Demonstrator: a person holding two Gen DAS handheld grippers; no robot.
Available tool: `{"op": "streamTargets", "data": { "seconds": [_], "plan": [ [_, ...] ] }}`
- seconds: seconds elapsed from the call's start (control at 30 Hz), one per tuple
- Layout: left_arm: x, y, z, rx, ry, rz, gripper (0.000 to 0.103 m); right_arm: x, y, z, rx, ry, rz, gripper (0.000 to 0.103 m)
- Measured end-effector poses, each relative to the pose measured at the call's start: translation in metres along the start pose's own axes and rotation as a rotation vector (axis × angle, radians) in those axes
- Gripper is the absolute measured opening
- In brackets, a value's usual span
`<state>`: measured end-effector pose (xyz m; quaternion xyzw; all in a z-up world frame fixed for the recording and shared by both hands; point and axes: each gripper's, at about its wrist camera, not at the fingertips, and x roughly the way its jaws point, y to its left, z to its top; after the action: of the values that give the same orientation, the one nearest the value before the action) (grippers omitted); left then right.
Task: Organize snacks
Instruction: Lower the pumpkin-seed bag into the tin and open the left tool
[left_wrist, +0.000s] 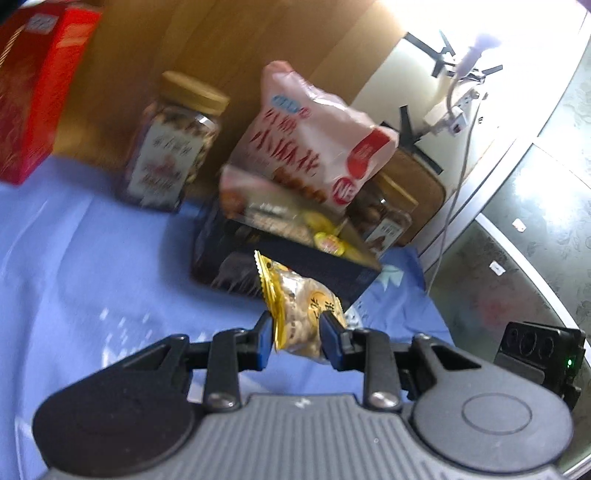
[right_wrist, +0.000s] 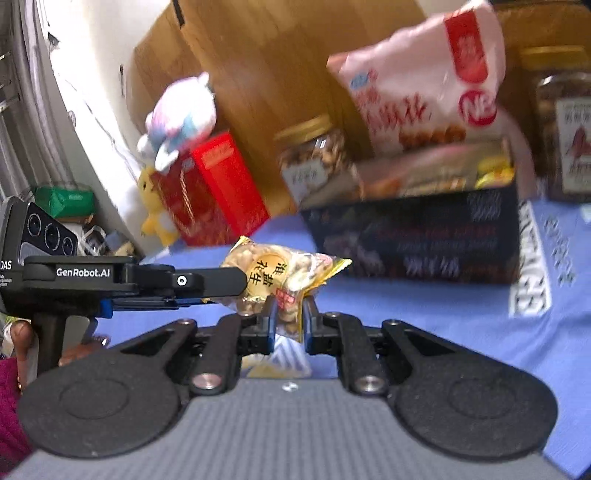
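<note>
The box (left_wrist: 280, 266) sits on the surface (left_wrist: 92, 258), a big bag (left_wrist: 306, 147) standing in it. A jar (left_wrist: 173, 144) stands behind and left of the box, another jar (left_wrist: 388, 221) behind on its right. Farther left, the carton (left_wrist: 33, 92). A peanut packet (left_wrist: 299, 317) hangs just before the box.

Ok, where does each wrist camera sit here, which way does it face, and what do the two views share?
Left wrist: rides the left hand-held gripper, facing the dark open cardboard box on the blue cloth; its fingers clamp the small gold peanut packet.
Right wrist: rides the right hand-held gripper, facing that box; its fingers clamp the packet too, and the left hand-held gripper and person's left hand show at left.
Shared: packet, box, pink-and-white snack bag.
</note>
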<state>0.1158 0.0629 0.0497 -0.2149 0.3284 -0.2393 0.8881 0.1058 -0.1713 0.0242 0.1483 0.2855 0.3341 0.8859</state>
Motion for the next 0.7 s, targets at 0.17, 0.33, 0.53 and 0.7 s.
{"op": "streamTargets", "data": {
  "seconds": [0.17, 0.33, 0.53, 0.7],
  "plan": [
    [0.028, -0.022, 0.027, 0.066, -0.008, -0.005, 0.026, -0.007, -0.015, 0.022, -0.013, -0.076, -0.051, 0.017],
    [0.060, -0.037, 0.051, 0.123, -0.023, -0.008, 0.027, -0.008, -0.031, 0.047, -0.038, -0.147, -0.120, 0.017],
    [0.101, -0.033, 0.068, 0.169, -0.030, 0.130, 0.042, 0.012, -0.054, 0.061, -0.062, -0.170, -0.172, 0.021],
    [0.099, -0.023, 0.061, 0.159, -0.046, 0.205, 0.043, 0.012, -0.065, 0.051, -0.025, -0.207, -0.167, 0.034]
  ]
}}
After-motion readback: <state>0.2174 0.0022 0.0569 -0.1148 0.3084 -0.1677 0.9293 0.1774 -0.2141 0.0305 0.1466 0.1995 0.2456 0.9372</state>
